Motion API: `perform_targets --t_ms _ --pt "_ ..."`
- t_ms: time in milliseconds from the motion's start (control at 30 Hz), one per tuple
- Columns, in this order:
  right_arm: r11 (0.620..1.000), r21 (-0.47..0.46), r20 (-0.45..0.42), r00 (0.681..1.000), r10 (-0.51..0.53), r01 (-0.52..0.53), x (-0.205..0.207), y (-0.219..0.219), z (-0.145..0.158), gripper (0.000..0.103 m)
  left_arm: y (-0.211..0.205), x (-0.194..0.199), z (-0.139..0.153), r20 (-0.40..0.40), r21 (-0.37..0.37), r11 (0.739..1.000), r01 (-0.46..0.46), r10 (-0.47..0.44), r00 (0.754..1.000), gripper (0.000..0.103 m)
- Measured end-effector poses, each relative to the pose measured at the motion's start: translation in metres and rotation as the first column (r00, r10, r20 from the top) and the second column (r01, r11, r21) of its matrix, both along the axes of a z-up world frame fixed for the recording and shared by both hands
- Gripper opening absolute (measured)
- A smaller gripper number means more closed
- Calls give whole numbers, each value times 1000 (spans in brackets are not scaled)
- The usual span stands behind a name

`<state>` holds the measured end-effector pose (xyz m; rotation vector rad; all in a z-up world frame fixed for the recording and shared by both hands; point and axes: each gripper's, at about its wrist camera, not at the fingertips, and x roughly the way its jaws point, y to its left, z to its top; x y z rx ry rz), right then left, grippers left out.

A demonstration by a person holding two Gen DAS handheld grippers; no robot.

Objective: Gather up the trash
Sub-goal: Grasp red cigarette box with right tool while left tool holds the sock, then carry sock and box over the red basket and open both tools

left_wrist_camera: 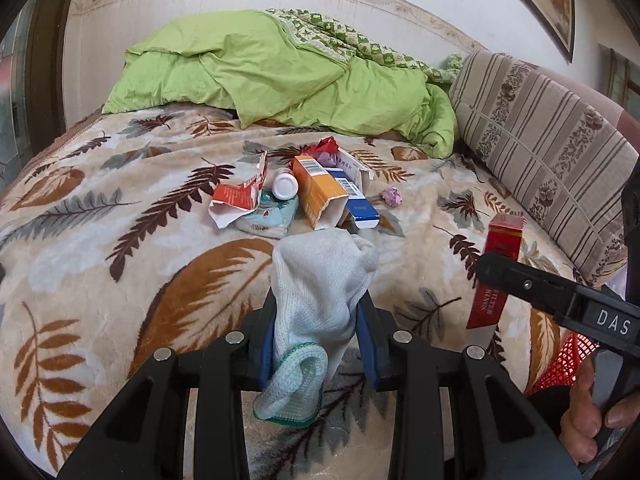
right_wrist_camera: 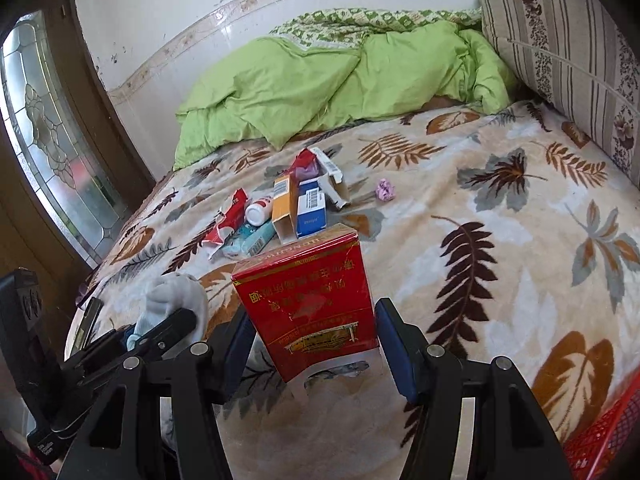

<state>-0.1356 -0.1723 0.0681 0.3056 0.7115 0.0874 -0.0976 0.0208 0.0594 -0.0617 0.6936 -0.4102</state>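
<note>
— Holding what in your left gripper point(left_wrist_camera: 320, 320), would you say?

— You're pinching a white knitted glove point(left_wrist_camera: 320, 280) between its blue pads, nearly closed, lifted clear of the leaf-print blanket point(left_wrist_camera: 120, 240), presumably for carrying off as trash.

— And to the right of the glove?

— Your right gripper point(right_wrist_camera: 312, 340) is carrying a red cigarette pack point(right_wrist_camera: 308, 304); its pads look slightly apart from the pack's sides, so I can't tell how firmly you're gripping.

— The remaining trash?

— The heap of boxes point(left_wrist_camera: 320, 196) is lying beyond the glove. Further right, a red mesh basket point(left_wrist_camera: 568, 360) is peeking in, mostly cut off.
</note>
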Motion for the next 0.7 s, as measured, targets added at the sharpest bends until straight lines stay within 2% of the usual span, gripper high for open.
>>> perform_targets --t_ms 233,433,700 --pt "1000 8 -32 999 21 -20 10 9 -8 64 -1 12 -8 -32 -17 1000 7 -7 999 33" --pt "1000 2 -54 998 14 -14 13 7 -11 64 -4 15 -9 -25 -16 1000 13 -14 1000 33" --pt "997 65 -111 993 -31 39 20 -2 -19 64 -4 16 -8 -23 -32 999 37 -38 999 33"
